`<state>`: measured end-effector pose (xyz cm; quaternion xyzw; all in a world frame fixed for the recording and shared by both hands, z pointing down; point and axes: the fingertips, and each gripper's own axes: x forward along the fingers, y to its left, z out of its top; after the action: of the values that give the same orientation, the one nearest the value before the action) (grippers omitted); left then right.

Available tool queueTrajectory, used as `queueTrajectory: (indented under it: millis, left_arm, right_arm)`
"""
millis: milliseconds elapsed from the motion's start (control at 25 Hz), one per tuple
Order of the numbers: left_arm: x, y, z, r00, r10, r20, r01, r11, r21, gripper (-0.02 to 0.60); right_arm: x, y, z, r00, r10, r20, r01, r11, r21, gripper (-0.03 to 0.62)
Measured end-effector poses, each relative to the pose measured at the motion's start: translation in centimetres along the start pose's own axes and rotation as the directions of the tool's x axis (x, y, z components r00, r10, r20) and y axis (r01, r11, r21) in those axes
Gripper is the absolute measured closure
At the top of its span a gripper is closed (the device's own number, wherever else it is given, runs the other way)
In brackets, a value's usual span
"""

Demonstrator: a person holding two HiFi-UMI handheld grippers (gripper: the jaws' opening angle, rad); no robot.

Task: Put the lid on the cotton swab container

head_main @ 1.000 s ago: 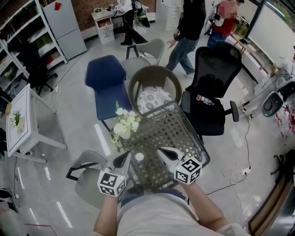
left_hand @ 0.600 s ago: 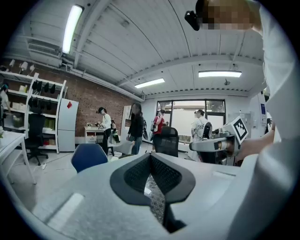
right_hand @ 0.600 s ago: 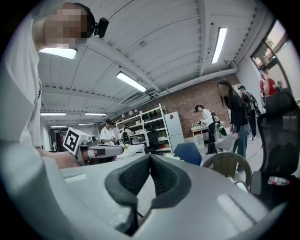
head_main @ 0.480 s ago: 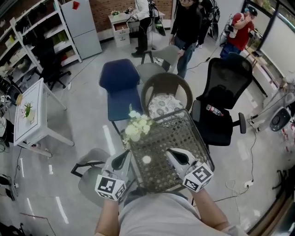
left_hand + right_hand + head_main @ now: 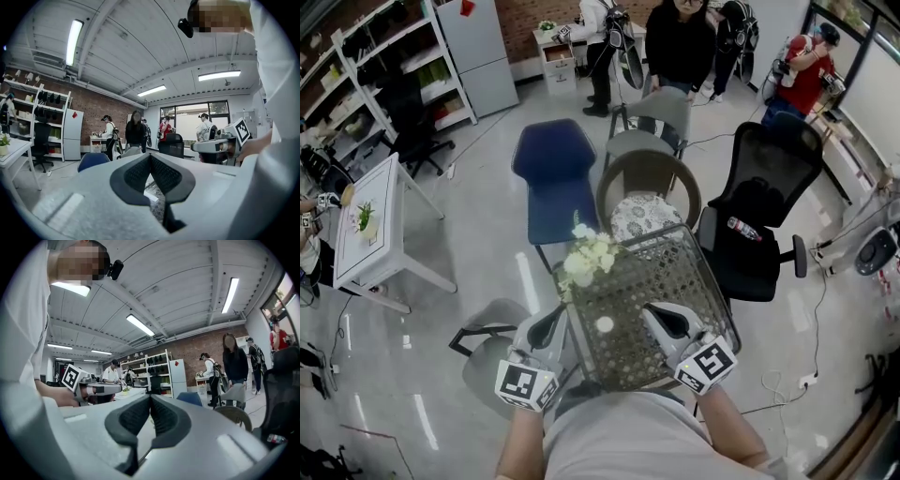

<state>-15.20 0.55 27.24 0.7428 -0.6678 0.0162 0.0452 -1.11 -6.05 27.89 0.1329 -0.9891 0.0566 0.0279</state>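
Observation:
A small round white object [image 5: 604,324], the cotton swab container or its lid, lies on the woven wicker table [image 5: 675,272]; I cannot tell which it is. My left gripper [image 5: 555,321] hangs just left of it, near the table's left edge, jaws shut and empty. On the other side my right gripper [image 5: 655,313] hovers over the table, also shut with nothing in it. Both gripper views point level across the room: the left gripper [image 5: 150,157] sees the right gripper [image 5: 219,146], and the right gripper [image 5: 150,400] sees the left gripper [image 5: 92,389].
A bunch of white flowers [image 5: 590,257] stands at the table's far left corner. Behind the table are a round wicker chair [image 5: 649,184], a blue chair [image 5: 558,169] and a black office chair [image 5: 764,211]. A grey chair [image 5: 487,347] sits at my left. Several people stand at the back.
My head has tilted, so the table and chairs sit a little further right and lower in view. Both grippers stay shut on either side of the white object.

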Motion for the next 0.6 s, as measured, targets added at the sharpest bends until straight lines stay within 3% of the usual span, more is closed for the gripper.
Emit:
queueTrajectory:
  millis: [600]
  left_arm:
    - [0.0, 0.0, -1.4, 1.0, 0.001, -0.021, -0.001, 1.0, -0.014, 0.572]
  right_arm:
    - [0.4, -0.4, -1.0, 0.999, -0.036, -0.014, 0.036, 0.999, 0.029, 0.591]
